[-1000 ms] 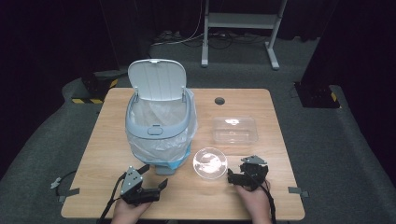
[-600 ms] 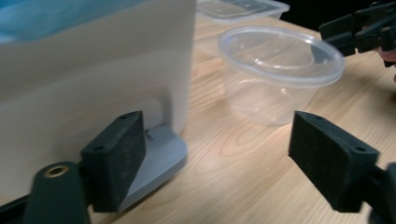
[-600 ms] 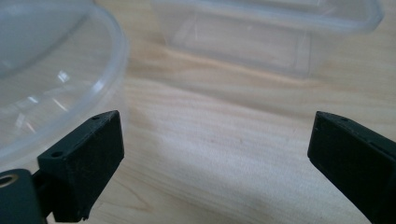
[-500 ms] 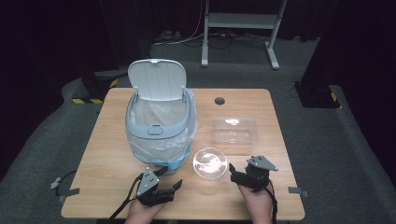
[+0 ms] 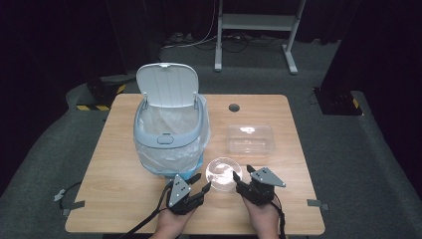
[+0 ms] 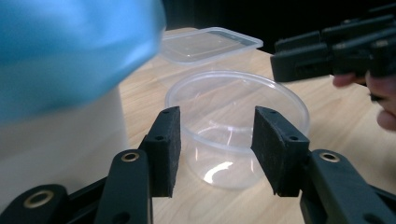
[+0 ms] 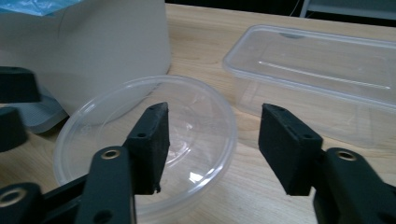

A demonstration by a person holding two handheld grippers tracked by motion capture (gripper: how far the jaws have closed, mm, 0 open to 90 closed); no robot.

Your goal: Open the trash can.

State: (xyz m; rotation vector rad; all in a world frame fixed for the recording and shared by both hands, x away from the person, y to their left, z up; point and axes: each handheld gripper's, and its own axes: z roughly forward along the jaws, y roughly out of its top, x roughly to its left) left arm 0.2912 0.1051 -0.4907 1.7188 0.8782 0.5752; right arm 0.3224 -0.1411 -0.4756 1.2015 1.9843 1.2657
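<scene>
one round clear tub [image 5: 224, 173], one rectangular lidded box [image 5: 250, 139], one bin [image 5: 170, 133]; two tongs, left [image 5: 198, 182] and right [image 5: 241, 177], closing, both released.

A pale blue lidded bin [image 5: 169, 133], lid raised and lined with a clear bag, stands on a wooden table [image 5: 124, 194]; a clear rectangular lidded container [image 5: 250, 139] sits to its right, a metal stand [image 5: 259, 22] beyond

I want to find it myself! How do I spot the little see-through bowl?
Find the big bin with its lid up on the table. Right of its base, near the front edge, sits the bowl. It is round and open, while the box behind it is rectangular and lidded.
</scene>
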